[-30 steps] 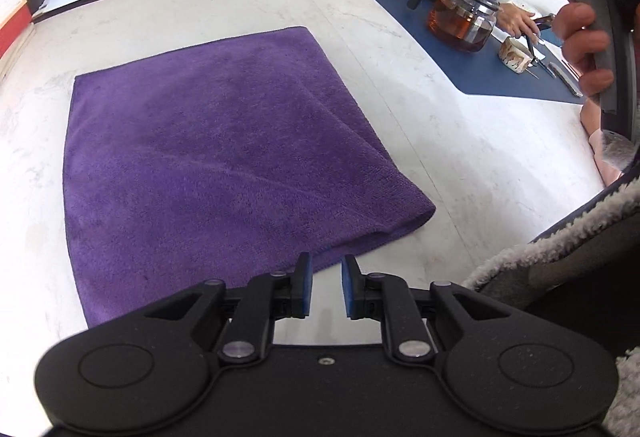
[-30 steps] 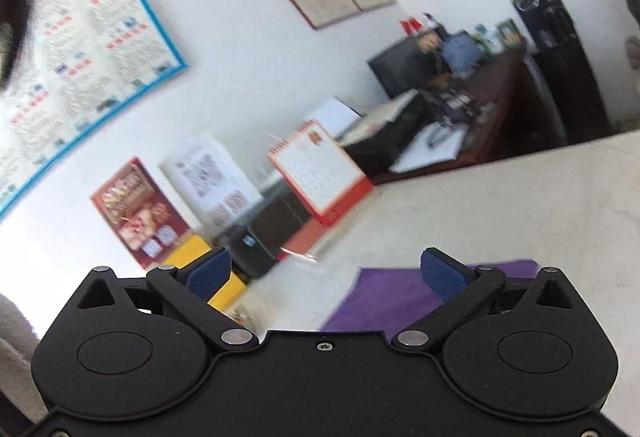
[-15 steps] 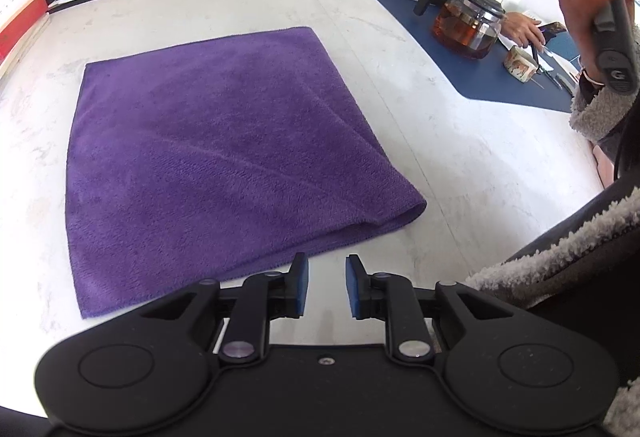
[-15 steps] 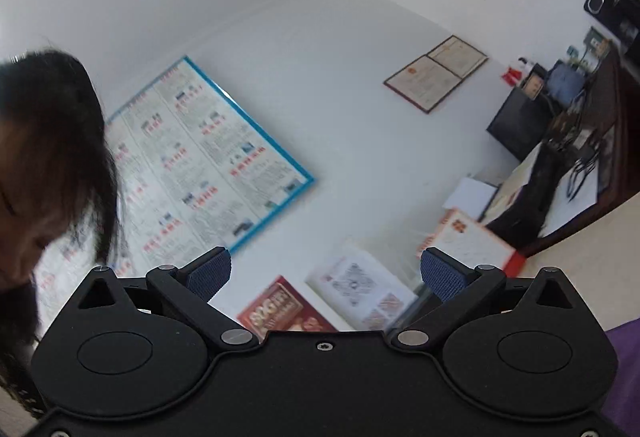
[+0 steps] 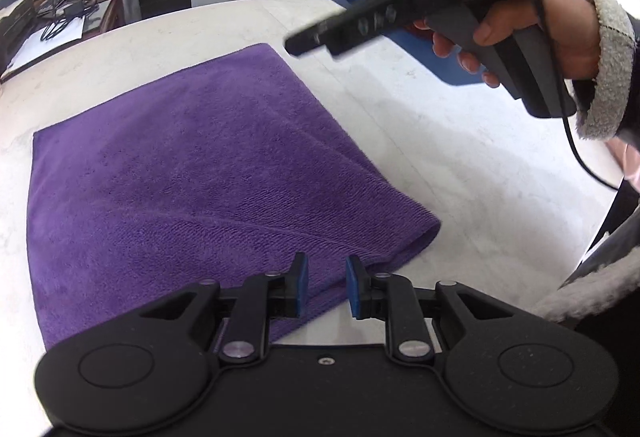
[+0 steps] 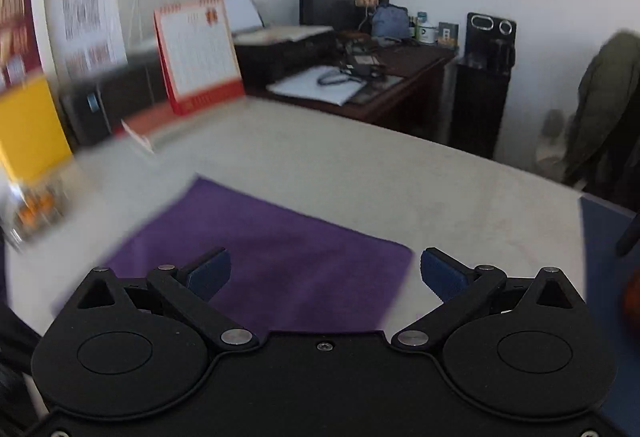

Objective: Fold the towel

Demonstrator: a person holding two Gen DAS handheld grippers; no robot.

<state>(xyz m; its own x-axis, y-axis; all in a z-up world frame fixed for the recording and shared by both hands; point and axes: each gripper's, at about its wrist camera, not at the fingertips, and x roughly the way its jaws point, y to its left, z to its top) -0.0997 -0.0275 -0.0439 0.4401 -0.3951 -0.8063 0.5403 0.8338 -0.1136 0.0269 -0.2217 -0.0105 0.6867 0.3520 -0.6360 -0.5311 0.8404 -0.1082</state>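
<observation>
Tongs first: the left tongs [image 5: 326, 287] have their blue pads a narrow gap apart, gripping nothing, and they now sit over the near edge of the purple towel [image 5: 192, 173], where half a second ago that edge lay just ahead of the fingertips. The right tongs [image 6: 325, 275] stand wide apart and empty. The big change is theirs: a moment ago their camera pointed up at the wall and posters, and now it has swung down to look across the table [image 6: 360, 173] with the towel beneath it. In the left view the right hand [image 5: 552, 33] holding that tool has come in over the table, above and beyond the towel's far right side, not touching the cloth.

The towel lies flat on the pale table, already doubled once by the look of the rounded, thick fold along its right side and the layered edge near the left tongs. It has not shifted between these views.

My reading is that both tools are closing in to start another fold: the left at the near edge, the right heading for a far corner. Neither has taken hold yet. The left gap looks barely wide enough to take the two layers, so it may need to widen before it bites.
</observation>
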